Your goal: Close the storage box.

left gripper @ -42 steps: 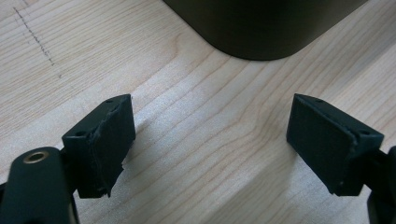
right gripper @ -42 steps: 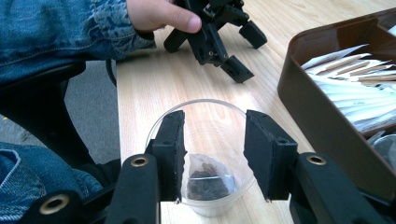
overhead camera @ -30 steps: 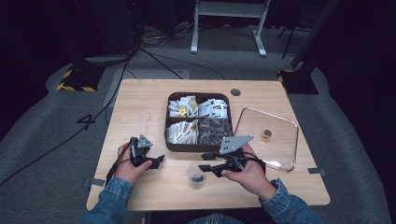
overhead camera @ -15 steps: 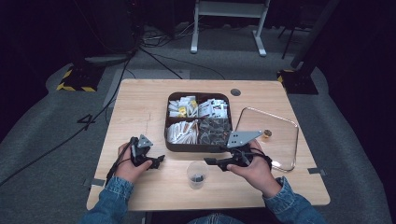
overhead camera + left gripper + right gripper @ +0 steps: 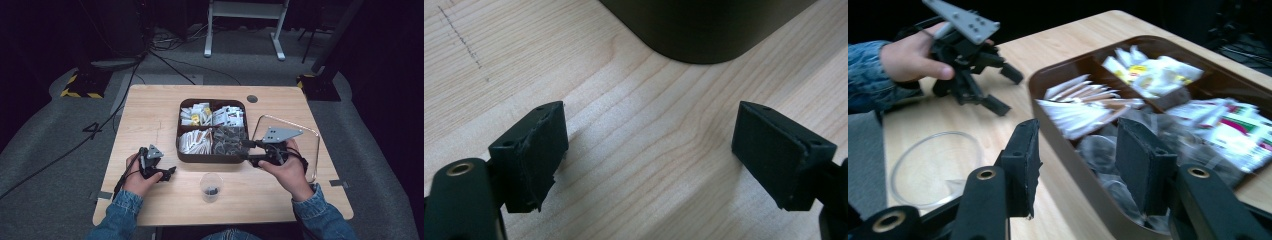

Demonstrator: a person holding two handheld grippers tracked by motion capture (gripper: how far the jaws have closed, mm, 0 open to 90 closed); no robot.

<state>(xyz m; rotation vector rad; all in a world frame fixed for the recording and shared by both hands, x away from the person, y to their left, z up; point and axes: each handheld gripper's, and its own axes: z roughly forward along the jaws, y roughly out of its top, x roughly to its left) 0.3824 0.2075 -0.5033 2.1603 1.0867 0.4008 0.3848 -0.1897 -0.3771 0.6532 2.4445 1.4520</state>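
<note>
A brown four-part tray (image 5: 212,159) of sachets sits mid-table. My right gripper (image 5: 246,151) is open at its front right corner. In the right gripper view the right gripper (image 5: 1078,160) straddles the tray's near wall (image 5: 1060,142), one jaw over the dark clear-wrapped packets (image 5: 1098,150), nothing held. White paper sachets (image 5: 1078,107) fill the compartment beside them. My left gripper (image 5: 169,172) rests low left of the tray; the left gripper (image 5: 649,155) is wide open over bare wood, with the tray's corner (image 5: 704,30) just ahead. A small clear cup (image 5: 211,186) stands in front of the tray, something dark inside.
A clear plastic lid (image 5: 314,145) lies right of the tray, under my right hand. The cup (image 5: 933,167) shows left of my right jaws, and the other hand's gripper (image 5: 973,55) beyond it. Cables and stand legs lie on the floor behind the table.
My right gripper has moved away from the cup, to the right and forward, to the tray's front right compartment. The left gripper has stayed put.
</note>
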